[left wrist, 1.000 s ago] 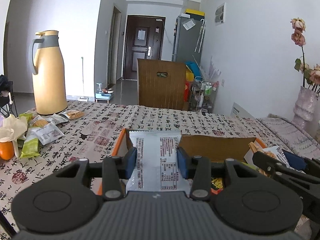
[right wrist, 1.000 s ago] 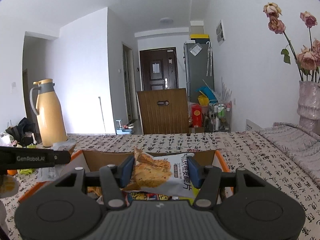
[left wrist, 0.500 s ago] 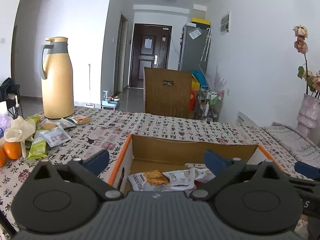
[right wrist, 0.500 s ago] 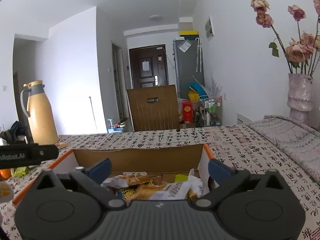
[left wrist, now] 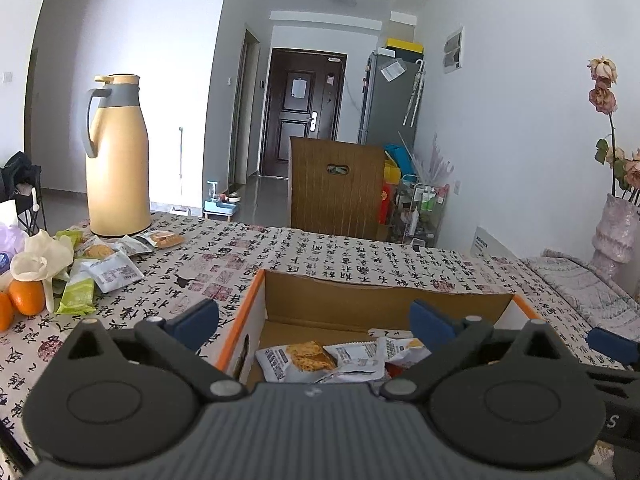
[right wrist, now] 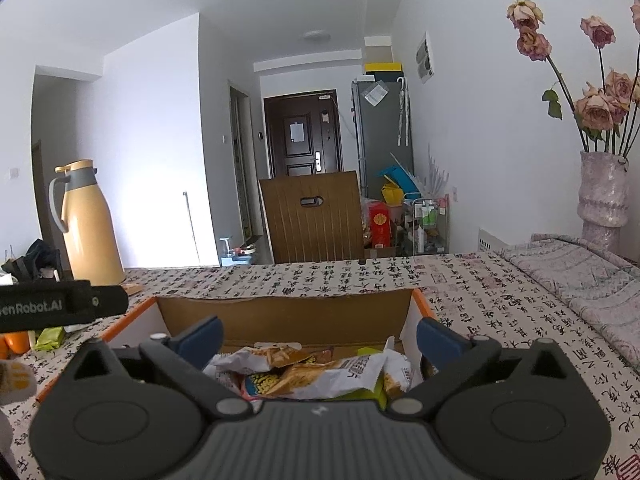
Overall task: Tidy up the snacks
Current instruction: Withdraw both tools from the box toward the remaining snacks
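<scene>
Both grippers hung above the cardboard box [left wrist: 384, 300], jaws spread wide and holding nothing, having just been opening. The left gripper [left wrist: 316, 322] and right gripper [right wrist: 320, 338] each looked down on snack packets [right wrist: 320, 376] lying inside the box. More packets [left wrist: 112, 272] lay left of the box, near the yellow thermos jug [left wrist: 118, 160].

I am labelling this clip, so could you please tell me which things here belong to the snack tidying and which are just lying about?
Belongs to the job:
- open cardboard box with orange rim
- snack packets inside it
- loose snack packets on the patterned tablecloth

Just lying about:
- tall yellow thermos jug
- oranges
- pale vase of dried roses
- wooden chair
</scene>
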`<state>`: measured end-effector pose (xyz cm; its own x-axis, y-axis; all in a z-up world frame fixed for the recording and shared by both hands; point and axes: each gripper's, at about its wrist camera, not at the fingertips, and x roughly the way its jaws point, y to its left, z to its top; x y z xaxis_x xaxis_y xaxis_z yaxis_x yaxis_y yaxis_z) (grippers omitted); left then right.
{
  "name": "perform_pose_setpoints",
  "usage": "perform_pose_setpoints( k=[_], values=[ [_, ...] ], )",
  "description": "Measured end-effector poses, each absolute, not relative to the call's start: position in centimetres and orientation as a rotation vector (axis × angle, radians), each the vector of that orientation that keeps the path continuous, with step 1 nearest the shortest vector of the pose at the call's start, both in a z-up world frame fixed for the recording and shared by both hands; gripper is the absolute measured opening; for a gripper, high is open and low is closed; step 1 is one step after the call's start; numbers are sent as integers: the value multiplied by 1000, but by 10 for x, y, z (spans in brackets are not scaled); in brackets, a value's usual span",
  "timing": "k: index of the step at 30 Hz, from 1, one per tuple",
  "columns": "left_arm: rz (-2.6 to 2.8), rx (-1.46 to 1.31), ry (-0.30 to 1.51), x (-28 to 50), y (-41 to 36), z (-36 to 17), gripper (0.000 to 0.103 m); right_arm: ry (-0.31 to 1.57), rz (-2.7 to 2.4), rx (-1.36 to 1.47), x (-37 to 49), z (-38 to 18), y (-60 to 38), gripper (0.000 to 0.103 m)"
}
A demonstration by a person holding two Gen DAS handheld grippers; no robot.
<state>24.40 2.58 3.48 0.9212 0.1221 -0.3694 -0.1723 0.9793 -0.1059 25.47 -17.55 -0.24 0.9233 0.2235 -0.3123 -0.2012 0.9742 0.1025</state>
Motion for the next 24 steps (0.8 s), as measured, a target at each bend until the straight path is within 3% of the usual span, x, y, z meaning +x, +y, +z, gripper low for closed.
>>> perform_pose_setpoints(
  k=[13,24],
  values=[
    [171,-143,349,219,27,60,103,318,189,38,226,22,-179,103],
    [138,-110,396,174,28,51,103,348,213,38,181,20,-181,103]
  ],
)
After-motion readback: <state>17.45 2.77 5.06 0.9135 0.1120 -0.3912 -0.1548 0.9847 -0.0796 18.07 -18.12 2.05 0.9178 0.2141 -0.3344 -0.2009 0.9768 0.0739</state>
